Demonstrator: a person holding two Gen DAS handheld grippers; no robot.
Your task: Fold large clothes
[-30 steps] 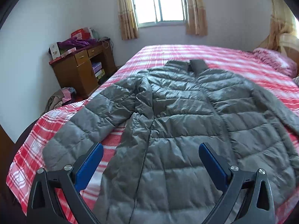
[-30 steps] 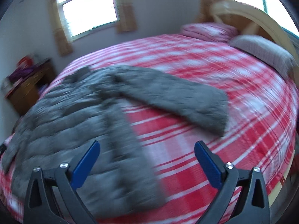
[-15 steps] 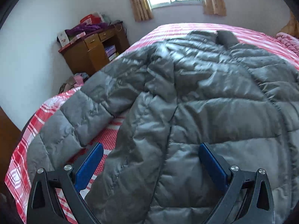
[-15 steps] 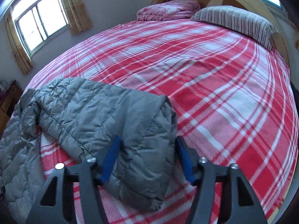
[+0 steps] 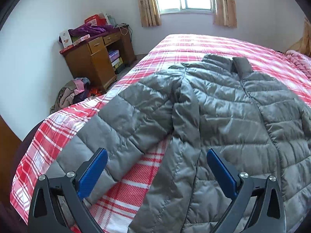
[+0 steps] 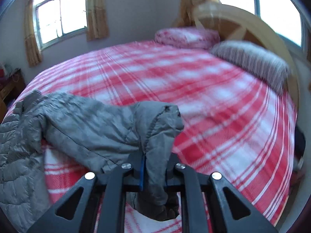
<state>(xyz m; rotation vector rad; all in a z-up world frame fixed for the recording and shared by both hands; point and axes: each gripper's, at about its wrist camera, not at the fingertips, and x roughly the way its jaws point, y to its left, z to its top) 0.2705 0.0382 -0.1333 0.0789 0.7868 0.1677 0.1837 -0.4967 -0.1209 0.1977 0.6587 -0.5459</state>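
R gripper (image 6: pixel 153 171) clamps jacket (image 5: pixel 223 120) cuff (image 6: pixel 161 128); L gripper (image 5: pixel 156 171) fingers spread, empty. Slick cuff may slip if I yank.

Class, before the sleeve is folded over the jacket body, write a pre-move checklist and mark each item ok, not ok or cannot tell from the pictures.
1. Right gripper shut on the sleeve cuff: ok.
2. Grip deep enough not to slip: cannot tell, the cuff's end hangs bunched behind the fingers.
3. Left gripper free and open: ok, it holds nothing, above the other sleeve.
4. Jacket spread front up on the bed: ok.
5. Jacket body smooth: not ok, one front edge is folded along the zip.
6. Pillow away from the fold path: ok.
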